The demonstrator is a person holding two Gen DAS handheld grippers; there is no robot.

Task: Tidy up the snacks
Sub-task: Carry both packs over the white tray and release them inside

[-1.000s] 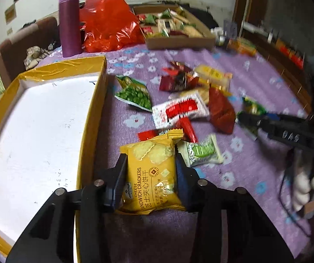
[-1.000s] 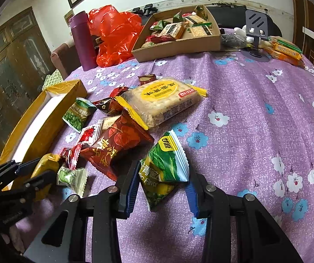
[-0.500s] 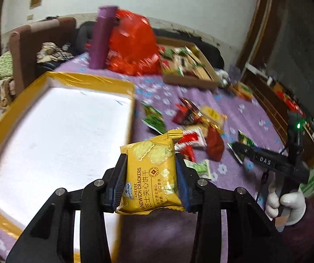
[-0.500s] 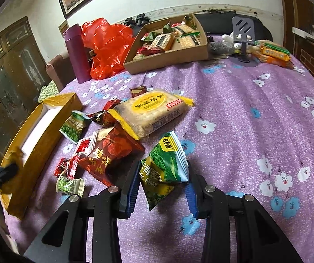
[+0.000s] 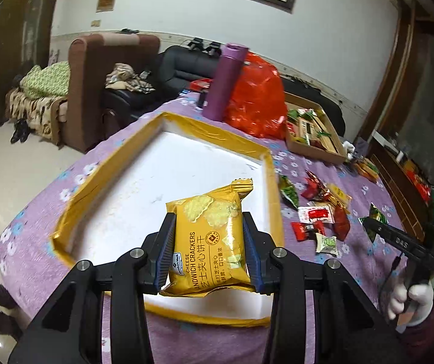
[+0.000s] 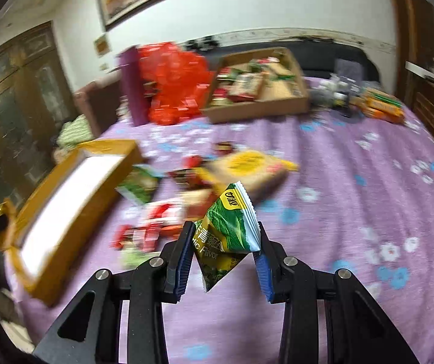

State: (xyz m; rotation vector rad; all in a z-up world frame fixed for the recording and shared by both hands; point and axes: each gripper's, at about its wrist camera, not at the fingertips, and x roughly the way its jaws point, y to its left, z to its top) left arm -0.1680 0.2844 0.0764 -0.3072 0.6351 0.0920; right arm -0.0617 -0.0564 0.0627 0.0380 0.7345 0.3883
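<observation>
My left gripper is shut on a yellow cheese sandwich cracker pack and holds it in the air above the near right part of the yellow-rimmed white tray. My right gripper is shut on a green pea snack packet and holds it above the purple tablecloth; that gripper also shows at the right of the left wrist view. Several loose snack packets lie on the cloth right of the tray. The right wrist view is blurred.
A purple flask and a red plastic bag stand behind the tray. A cardboard box of snacks sits at the back right. A large yellow cracker bag lies mid-table. Sofas and floor lie beyond the table's left edge.
My left gripper has lifted the cracker pack and swung it left, over the tray. My right gripper has risen with the pea packet and is moving, blurring its view.
</observation>
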